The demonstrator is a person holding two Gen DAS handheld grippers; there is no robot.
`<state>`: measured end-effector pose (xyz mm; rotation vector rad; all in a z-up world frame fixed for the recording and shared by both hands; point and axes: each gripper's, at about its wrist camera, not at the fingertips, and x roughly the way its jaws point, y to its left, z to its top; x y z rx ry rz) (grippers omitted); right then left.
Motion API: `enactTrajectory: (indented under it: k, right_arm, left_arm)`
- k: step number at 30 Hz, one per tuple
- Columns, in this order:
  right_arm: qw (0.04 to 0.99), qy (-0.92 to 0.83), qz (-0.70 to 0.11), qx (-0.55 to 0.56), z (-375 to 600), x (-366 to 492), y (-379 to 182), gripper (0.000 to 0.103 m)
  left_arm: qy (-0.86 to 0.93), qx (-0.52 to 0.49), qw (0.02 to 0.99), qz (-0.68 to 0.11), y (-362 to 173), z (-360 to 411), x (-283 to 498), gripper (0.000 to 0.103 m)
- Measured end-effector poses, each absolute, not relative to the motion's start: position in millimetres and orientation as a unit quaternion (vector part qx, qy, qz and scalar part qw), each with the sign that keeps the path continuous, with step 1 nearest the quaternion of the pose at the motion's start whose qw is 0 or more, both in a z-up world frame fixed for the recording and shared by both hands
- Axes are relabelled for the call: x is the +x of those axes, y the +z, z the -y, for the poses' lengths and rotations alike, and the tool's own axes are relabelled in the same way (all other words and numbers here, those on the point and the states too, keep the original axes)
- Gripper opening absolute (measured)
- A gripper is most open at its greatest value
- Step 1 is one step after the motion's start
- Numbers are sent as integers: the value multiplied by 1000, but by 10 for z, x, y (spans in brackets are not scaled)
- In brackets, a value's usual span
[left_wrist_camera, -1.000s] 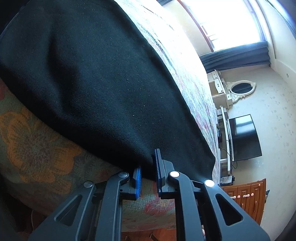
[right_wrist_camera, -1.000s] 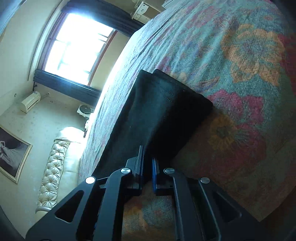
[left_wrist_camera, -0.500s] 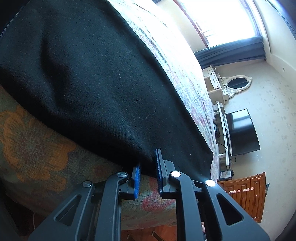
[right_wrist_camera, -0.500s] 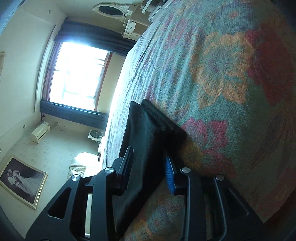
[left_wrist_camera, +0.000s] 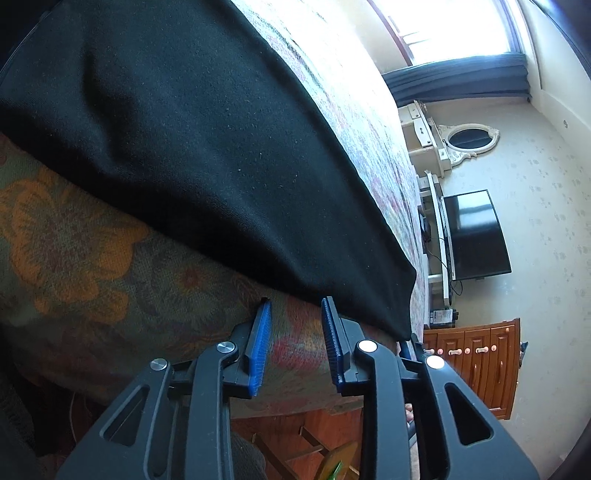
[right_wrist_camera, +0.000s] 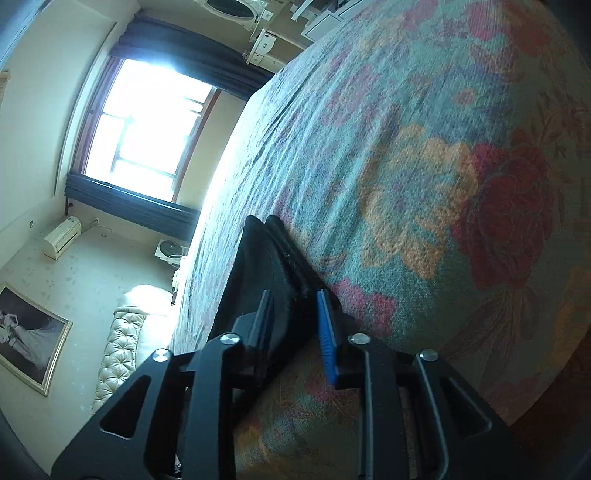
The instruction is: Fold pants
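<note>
Black pants [left_wrist_camera: 207,147] lie folded on the floral bedspread [left_wrist_camera: 92,258], filling the upper left. Left gripper [left_wrist_camera: 295,310] jaws are opening, empty, below the hem; right gripper [right_wrist_camera: 293,306] jaws are opening, fabric loose between them.

Pants [left_wrist_camera: 207,147] on bedspread [left_wrist_camera: 92,258] — near edge

Blown-out window [left_wrist_camera: 461,26] glare, dim foreground, heavy fisheye warping at edges.

Black pants [left_wrist_camera: 192,140]; floral teal-orange-red bedspread [right_wrist_camera: 443,166]; blue-padded black tongs [left_wrist_camera: 295,317]; navy curtains [right_wrist_camera: 129,203].
</note>
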<state>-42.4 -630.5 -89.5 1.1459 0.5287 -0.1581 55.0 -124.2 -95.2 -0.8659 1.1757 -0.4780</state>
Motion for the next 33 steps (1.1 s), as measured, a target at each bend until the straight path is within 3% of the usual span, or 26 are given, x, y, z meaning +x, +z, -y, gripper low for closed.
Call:
enactTrajectory:
  k: [1,2,4,6,9,17,23,26,28,30,32,33]
  right_arm:
    - [813,-79,-246,522,6365,-421,-814,79]
    - [820,-72,-250,510,6425,-383,-751,82]
    - [826,-44,-267,494,6520,-248,-681,82]
    - [828,-11,-290,479,6580,-67,-660,82]
    - [826,17,-314,468,6645,189,-689,82]
    - [806,74,-378,450,6649,669,-805,86]
    - [790,125,-410,438,6559,776,-802,88]
    - [778,146,-421,443,6511,796,-803,86]
    - [778,143,-437,428,6478,833,-797,76]
    - [774,135,-454,420,6449,844,-819,44]
    - [768,121,-468,420,6423,839,-878,24]
    - [764,119,-466,431,6447,822,-906,23]
  left_arm:
    - [-220,-387,723,-528,-918,1198,554,38]
    - [-223,-380,730,-522,-867,1153,568,46]
    - [-229,-359,753,-502,-740,1049,614,58]
    - [-237,-330,782,-472,-570,930,680,77]
    - [-224,-257,836,-430,-349,707,781,85]
    - [-119,-80,894,-424,-354,33,1258,86]
    - [-87,-97,874,-469,-721,-480,1465,86]
    - [-105,-105,878,-455,-763,-585,1456,86]
    - [-115,-88,880,-452,-779,-552,1436,90]
    - [-121,-68,884,-447,-816,-505,1412,92]
    - [-130,-43,888,-439,-856,-464,1378,96]
    - [-137,-25,888,-438,-875,-430,1361,98]
